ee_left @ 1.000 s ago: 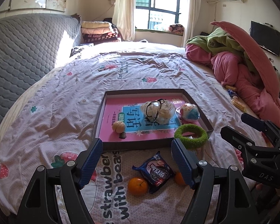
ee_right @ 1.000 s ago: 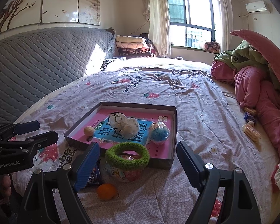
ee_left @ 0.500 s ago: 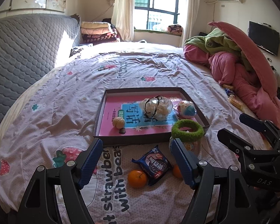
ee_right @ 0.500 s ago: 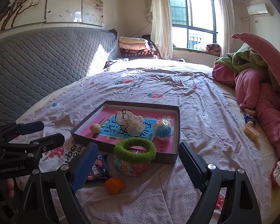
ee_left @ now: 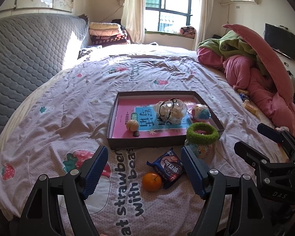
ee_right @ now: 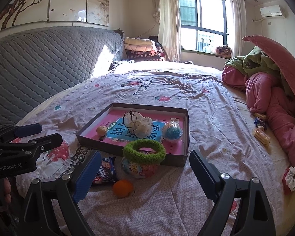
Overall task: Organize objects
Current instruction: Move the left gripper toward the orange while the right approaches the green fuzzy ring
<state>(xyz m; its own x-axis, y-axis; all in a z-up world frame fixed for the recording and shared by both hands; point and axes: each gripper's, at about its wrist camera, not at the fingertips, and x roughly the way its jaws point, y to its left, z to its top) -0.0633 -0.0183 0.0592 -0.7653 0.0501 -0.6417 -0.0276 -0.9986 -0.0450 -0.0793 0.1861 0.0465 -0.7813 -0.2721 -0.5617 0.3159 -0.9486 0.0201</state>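
on a strawberry-print bed [ee_left: 72, 102], a shallow dark box [ee_left: 147, 142] holding a pink booklet [ee_right: 116, 131], a walnut [ee_left: 132, 125], a clear bag of snacks [ee_left: 172, 110] and a blue-and-white ball [ee_right: 172, 130]; just in front, touching its near wall, a green-rimmed pot [ee_right: 143, 161], a blue cookie packet [ee_left: 168, 168] and an orange [ee_left: 151, 181]. left tongs [ee_left: 143, 172] wide apart, gripping nothing; right tongs [ee_right: 145, 174] still opening, pot between the blades, untouched.

Bedspread [ee_left: 55, 106] left of tray [ee_left: 112, 122] — seemingly clear
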